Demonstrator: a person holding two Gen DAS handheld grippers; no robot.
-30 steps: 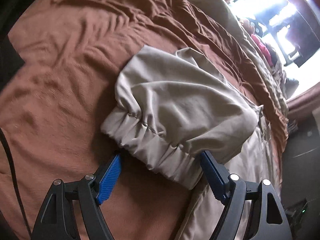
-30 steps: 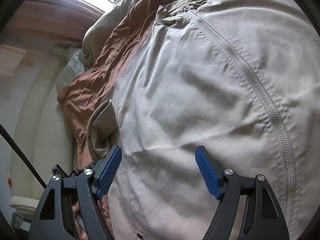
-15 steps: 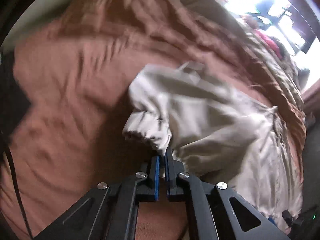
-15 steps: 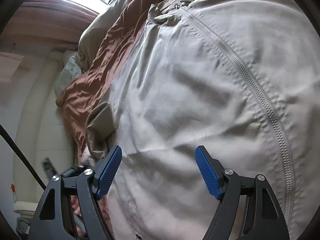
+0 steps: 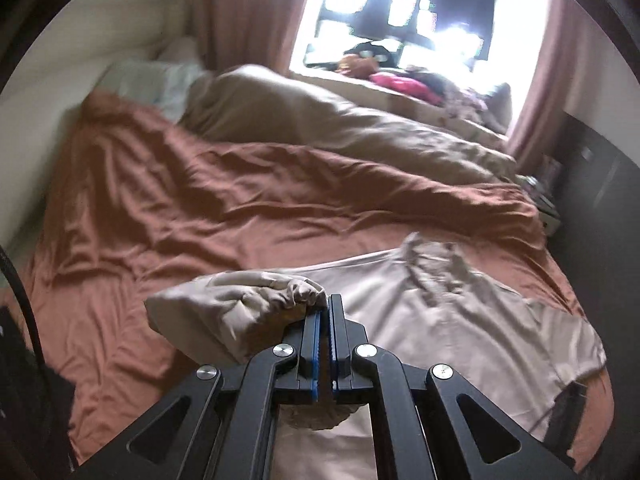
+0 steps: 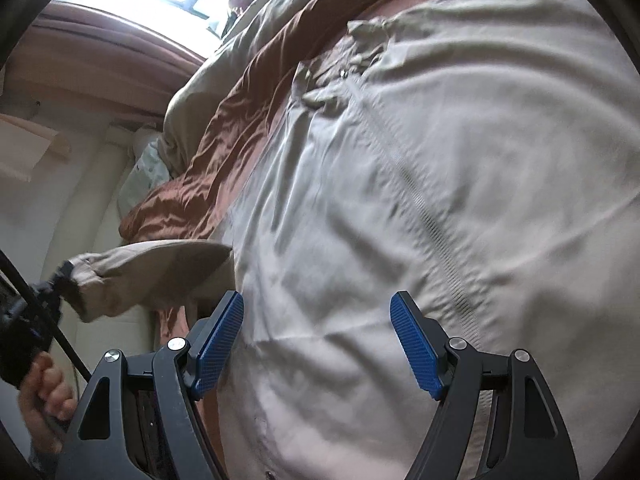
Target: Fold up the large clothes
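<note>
A beige zip-up jacket lies spread on a bed with a rust-brown sheet. My left gripper is shut on the gathered cuff of the jacket's sleeve, which is lifted off the bed. In the right wrist view the same sleeve hangs raised at the left, pinched by the left gripper with a hand below it. My right gripper is open just above the jacket's front, left of the zipper, with nothing between its blue pads.
A tan duvet and a pale pillow lie at the bed's far end. Behind them are a bright window with clutter on its sill and reddish curtains. Dark furniture stands to the right. A black cable crosses the left.
The left gripper closed on the sleeve cuff and rose with it, rolling as it went, so the bed now lies farther below. The right gripper shifted a little across the jacket front, still open.
</note>
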